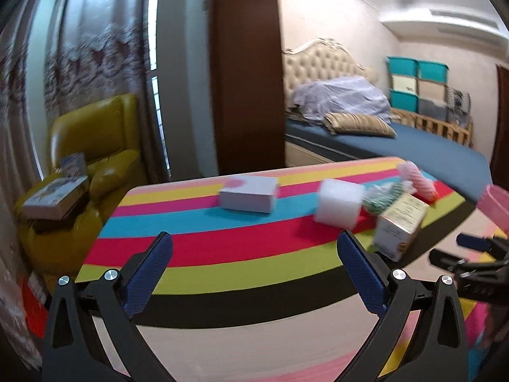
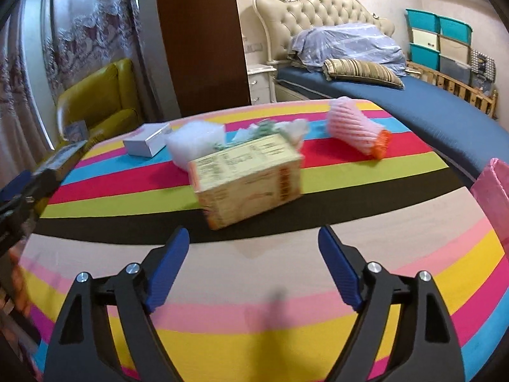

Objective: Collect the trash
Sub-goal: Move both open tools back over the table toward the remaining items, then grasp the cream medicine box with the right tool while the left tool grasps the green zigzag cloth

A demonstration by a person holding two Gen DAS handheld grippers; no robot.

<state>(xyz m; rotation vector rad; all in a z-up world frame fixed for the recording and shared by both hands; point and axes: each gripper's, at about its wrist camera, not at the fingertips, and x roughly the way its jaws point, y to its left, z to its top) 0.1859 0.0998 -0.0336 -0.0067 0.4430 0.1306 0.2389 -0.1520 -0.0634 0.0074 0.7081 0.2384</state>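
— Where's the trash sitting?

— All on the striped surface (image 2: 286,254). Seen from the right gripper (image 2: 254,238), a yellow carton (image 2: 248,181) lies tilted at about 12 o'clock, just past the tips. Behind it, toward 11 o'clock, is a white foam block (image 2: 195,146), and further toward 10 o'clock a small white box (image 2: 146,143). At 1 o'clock a pink foam sleeve (image 2: 356,127) with an orange end lies on its side. A crumpled green-and-white wrapper (image 2: 270,129) sits just behind the carton.

— Are the jaws holding anything?

— No. The right jaws stand wide apart with nothing between them. The left gripper (image 1: 255,248) is the same, spread wide over the stripes, empty, with the white box at its 12 o'clock.

— Anything else close by?

— A pink bag (image 2: 493,184) at the surface's 3 o'clock edge, a bed (image 2: 429,105) behind, a yellow armchair (image 1: 105,146) off at 10 o'clock.
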